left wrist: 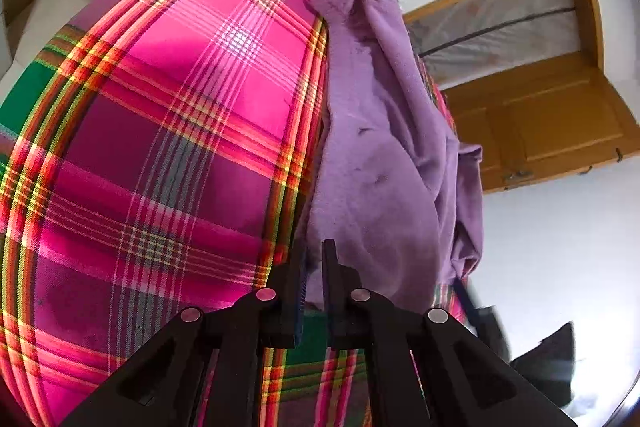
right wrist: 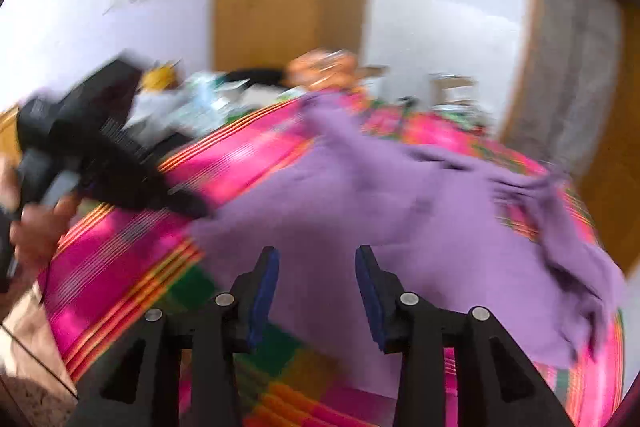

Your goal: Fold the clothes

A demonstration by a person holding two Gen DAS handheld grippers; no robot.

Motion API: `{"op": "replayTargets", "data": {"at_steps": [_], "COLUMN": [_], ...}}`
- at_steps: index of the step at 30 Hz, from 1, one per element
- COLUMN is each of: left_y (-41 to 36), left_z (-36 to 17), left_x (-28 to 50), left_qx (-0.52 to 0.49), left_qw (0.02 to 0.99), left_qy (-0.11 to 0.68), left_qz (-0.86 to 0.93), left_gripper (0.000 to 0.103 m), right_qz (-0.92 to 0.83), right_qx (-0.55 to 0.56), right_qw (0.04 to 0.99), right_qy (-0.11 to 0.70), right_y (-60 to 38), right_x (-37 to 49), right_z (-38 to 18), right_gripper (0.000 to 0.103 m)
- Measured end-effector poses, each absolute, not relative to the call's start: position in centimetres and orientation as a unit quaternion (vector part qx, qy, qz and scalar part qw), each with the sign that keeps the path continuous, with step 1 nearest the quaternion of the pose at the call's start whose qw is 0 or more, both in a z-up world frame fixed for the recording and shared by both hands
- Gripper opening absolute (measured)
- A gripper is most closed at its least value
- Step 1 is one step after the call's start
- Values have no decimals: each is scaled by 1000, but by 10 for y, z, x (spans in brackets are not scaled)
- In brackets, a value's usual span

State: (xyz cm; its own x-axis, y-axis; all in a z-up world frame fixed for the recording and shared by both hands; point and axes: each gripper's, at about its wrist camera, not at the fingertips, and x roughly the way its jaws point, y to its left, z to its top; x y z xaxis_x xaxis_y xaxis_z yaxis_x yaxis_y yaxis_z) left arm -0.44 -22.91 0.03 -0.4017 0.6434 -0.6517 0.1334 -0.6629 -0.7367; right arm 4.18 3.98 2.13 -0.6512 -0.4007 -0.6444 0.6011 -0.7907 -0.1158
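The plaid bedspread (left wrist: pixel 160 147) carries the purple garment (right wrist: pixel 400 211), sprawled and rumpled across it. The left gripper (left wrist: pixel 314 267) has its jaws clenched on the garment's near edge; the right gripper (right wrist: pixel 316 267) hangs over the near part, jaws released, nothing between. Best bet: pinch the opposite edge, pull taut, then fold.

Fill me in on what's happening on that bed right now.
A person is folding a purple garment spread on a pink plaid bedcover, with a handheld gripper in each hand. The left gripper is shut on an edge of the purple garment. The right gripper stands open above the cloth, with nothing between its jaws; its view is blurred. The garment lies rumpled, not yet neatly folded.
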Motion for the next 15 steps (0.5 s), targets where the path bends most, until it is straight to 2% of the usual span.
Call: {"op": "replayTargets", "data": {"at_steps": [5,9,13,15], "left_y": [-245,-251,-250,-252], "left_z": [1,3,4,3], "left_x": [-4,-7,-15,-21], "left_qx": [-520,-525,-535,-540], "left_qw": [179,175,160,152], "left_qy": [-375,-373,-363,-363], "left_qz": [746,745,745,744], "left_gripper": [5,5,19,24], "right_qz": [-857,-848,-851,-850], "right_qx": [329,342,357,363], "right_qw": [313,303,300,303], "right_qy": [245,267,244,231], "right_y": [-12,-25,-27,-26], "right_x": [39,32,19,16], "right_z": [-4,-13,-14,-13], "right_gripper": [43,45,45,36]}}
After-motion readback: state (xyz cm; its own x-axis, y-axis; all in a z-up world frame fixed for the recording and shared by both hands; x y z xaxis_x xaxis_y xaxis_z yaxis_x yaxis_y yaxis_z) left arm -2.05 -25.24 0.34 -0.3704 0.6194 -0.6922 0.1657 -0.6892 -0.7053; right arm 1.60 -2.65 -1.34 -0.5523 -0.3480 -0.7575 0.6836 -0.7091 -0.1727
